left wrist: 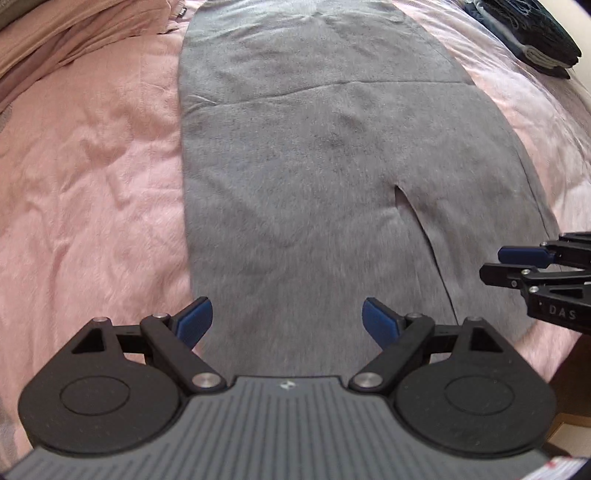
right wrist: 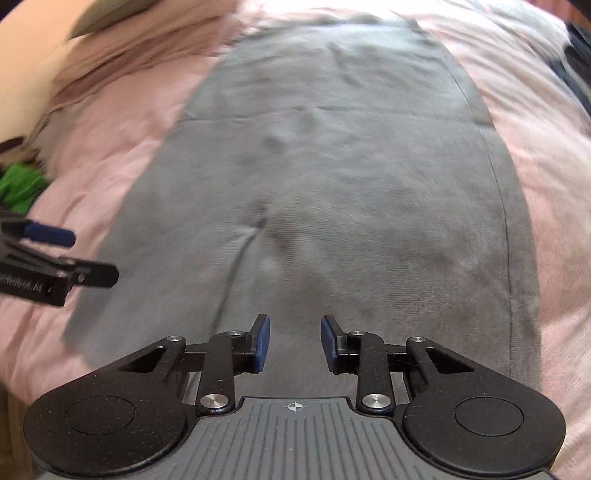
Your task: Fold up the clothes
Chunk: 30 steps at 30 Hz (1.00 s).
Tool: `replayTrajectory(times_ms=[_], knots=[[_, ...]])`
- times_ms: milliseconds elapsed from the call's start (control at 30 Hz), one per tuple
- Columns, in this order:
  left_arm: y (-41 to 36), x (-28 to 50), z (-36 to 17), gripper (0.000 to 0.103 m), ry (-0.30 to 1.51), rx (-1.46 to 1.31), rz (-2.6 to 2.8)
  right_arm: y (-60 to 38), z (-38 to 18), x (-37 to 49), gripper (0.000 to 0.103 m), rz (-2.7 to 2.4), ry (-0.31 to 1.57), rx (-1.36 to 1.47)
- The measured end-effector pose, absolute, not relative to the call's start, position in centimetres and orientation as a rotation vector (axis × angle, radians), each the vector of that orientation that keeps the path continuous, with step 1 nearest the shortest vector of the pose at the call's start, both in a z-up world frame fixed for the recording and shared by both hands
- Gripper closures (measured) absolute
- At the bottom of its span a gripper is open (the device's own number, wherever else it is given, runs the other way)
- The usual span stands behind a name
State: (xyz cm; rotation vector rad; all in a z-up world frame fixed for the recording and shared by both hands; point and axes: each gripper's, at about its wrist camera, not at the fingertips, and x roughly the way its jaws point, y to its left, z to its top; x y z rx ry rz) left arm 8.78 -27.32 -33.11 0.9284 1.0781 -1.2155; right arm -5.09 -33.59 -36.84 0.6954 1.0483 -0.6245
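Grey garment (left wrist: 314,166) flat on pink bedding (left wrist: 92,184), left claw (left wrist: 286,321) wide, right claw (right wrist: 295,343) narrower, both empty.

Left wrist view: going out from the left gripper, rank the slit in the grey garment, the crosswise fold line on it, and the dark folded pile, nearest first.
From the left gripper:
1. Slit in the grey garment, just ahead and to the right.
2. Crosswise fold line, farther up the garment, running side to side.
3. Dark folded pile, top right corner, off the garment on the pink bedspread.
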Motion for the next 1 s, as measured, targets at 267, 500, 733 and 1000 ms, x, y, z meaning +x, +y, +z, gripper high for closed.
replayTrajectory(times_ms=[267,500,733,1000], knots=[[-28.1,8.3,-38.4,0.029,1.252,1.007,-1.239,-35.9,-39.0,-5.4,0.076,-0.451,1.241,0.730],[-35.1,13.7,-38.4,0.029,1.126,0.888,-1.273,-50.3,-35.8,-5.7,0.075,-0.513,1.032,0.743],[-52.2,21.4,-39.0,0.040,0.829,0.822,-1.370,-68.5,-36.6,0.2,0.075,-0.593,0.912,0.558],[-65.3,27.2,-40.4,0.040,0.677,0.781,-1.374,-83.4,-38.6,4.1,0.067,-0.668,0.748,0.664]])
